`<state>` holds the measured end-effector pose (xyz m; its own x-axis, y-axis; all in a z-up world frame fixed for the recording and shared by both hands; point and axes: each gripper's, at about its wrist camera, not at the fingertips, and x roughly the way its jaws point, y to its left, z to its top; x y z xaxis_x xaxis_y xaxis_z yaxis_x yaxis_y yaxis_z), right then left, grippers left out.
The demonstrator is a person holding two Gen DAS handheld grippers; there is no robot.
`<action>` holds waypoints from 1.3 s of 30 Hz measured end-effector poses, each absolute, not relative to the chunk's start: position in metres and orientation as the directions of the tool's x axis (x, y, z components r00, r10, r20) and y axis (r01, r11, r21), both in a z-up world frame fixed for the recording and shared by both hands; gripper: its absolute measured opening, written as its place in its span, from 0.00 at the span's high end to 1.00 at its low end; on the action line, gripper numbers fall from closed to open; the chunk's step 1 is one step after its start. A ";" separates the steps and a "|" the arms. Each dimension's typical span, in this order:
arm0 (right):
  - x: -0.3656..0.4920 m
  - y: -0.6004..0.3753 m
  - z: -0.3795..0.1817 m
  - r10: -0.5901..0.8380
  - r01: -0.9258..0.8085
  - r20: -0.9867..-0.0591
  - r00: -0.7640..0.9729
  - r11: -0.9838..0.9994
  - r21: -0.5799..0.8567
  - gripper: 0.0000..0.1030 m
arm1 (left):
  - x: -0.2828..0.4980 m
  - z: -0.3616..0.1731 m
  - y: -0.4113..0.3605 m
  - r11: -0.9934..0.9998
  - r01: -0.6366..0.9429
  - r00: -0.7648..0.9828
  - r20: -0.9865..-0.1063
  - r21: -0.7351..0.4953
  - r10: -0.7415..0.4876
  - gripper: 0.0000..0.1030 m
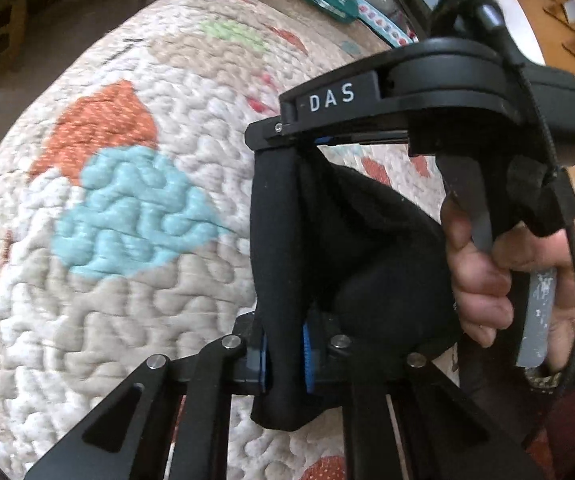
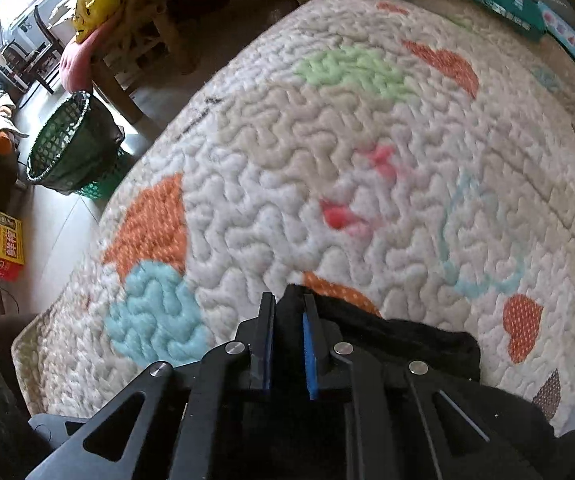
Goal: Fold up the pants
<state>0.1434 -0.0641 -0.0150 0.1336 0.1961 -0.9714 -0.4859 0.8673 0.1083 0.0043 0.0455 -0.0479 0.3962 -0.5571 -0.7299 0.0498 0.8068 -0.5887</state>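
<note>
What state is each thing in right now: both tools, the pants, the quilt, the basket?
Left tool: shut on the black pants.
Right tool: shut on the black pants.
Black pants: bunched, lifted and held taut between the two tools.
Quilt: spread flat under the work.
Green basket: on the floor beside the quilt, tipped toward the camera; contents cannot be seen.

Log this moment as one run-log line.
left gripper: shut on pants | right gripper: shut on pants | pants lifted over quilt | fold not finished

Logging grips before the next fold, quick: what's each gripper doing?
Left gripper: jaws shut on the black pants.
Right gripper: jaws shut on the black pants.
</note>
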 end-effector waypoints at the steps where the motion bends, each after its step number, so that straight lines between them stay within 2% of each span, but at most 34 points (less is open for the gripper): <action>1: 0.146 -0.058 -0.014 0.204 -0.491 -0.970 0.131 0.863 0.115 0.87 | 0.004 -0.046 0.052 0.814 0.036 0.408 -0.735 -0.580 -0.542 0.88; 5: 0.150 -0.029 -0.012 0.212 -0.521 -0.968 0.132 0.846 0.114 0.87 | 0.006 -0.047 0.075 0.829 -0.019 0.426 -0.755 -0.558 -0.498 0.88; 6: 0.152 -0.022 -0.014 0.205 -0.519 -0.970 0.131 0.848 0.109 0.87 | 0.009 -0.051 0.078 0.829 -0.040 0.417 -0.764 -0.557 -0.493 0.85; 7: 0.154 -0.018 -0.018 0.191 -0.509 -0.973 0.127 0.855 0.102 0.83 | 0.009 -0.056 0.081 0.825 -0.063 0.404 -0.770 -0.562 -0.493 0.79; 9: 0.158 -0.018 -0.025 0.182 -0.490 -0.975 0.125 0.866 0.099 0.79 | 0.008 -0.062 0.086 0.804 -0.098 0.402 -0.763 -0.586 -0.507 0.78; 12: 0.156 -0.042 -0.005 0.259 -0.436 -0.953 0.159 0.884 0.168 0.66 | 0.003 -0.053 0.089 0.811 -0.092 0.412 -0.763 -0.578 -0.497 0.72; 14: 0.144 -0.068 0.016 0.305 -0.393 -0.928 0.215 0.897 0.203 0.50 | -0.004 -0.042 0.095 0.831 -0.091 0.453 -0.766 -0.549 -0.456 0.71; 16: 0.122 -0.099 0.036 0.322 -0.361 -0.911 0.259 0.907 0.218 0.50 | -0.010 -0.027 0.100 0.847 -0.080 0.505 -0.754 -0.526 -0.420 0.69; 17: 0.109 -0.114 0.041 0.307 -0.348 -0.912 0.272 0.915 0.204 0.50 | -0.012 -0.018 0.100 0.862 -0.066 0.536 -0.747 -0.502 -0.394 0.68; 19: 0.080 -0.139 0.042 0.273 -0.319 -0.916 0.295 0.931 0.175 0.50 | -0.009 -0.011 0.093 0.894 -0.031 0.564 -0.746 -0.446 -0.353 0.59; 22: 0.050 -0.158 0.028 0.245 -0.287 -0.929 0.278 0.944 0.163 0.50 | -0.006 -0.016 0.072 0.932 0.022 0.550 -0.774 -0.363 -0.314 0.56; 24: 0.034 -0.161 0.005 0.145 -0.268 -0.953 0.265 0.961 0.071 0.50 | -0.008 -0.025 0.053 0.954 0.056 0.510 -0.813 -0.294 -0.280 0.56; 26: 0.016 -0.174 -0.011 0.033 -0.245 -0.950 0.311 0.968 -0.047 0.44 | -0.011 -0.038 0.045 0.967 0.076 0.475 -0.843 -0.245 -0.251 0.56; 27: 0.011 -0.179 -0.010 0.027 -0.226 -0.936 0.350 0.973 -0.056 0.36 | -0.009 -0.041 0.042 0.968 0.080 0.468 -0.848 -0.237 -0.246 0.56; 28: 0.007 -0.185 -0.008 0.018 -0.203 -0.932 0.362 0.977 -0.060 0.35 | -0.009 -0.041 0.041 0.970 0.082 0.474 -0.848 -0.228 -0.239 0.54; 31: -0.002 -0.209 0.002 0.078 -0.149 -0.930 0.358 0.988 0.026 0.35 | -0.012 -0.035 0.042 0.969 0.088 0.489 -0.837 -0.232 -0.245 0.50; 35: -0.020 -0.257 0.027 0.172 -0.010 -0.879 0.444 0.982 0.187 0.34 | -0.014 -0.025 0.044 0.973 0.085 0.524 -0.821 -0.215 -0.227 0.48; 39: -0.033 -0.294 0.027 0.236 0.108 -0.839 0.491 0.939 0.327 0.34 | -0.018 -0.016 0.041 0.981 0.088 0.550 -0.813 -0.171 -0.190 0.47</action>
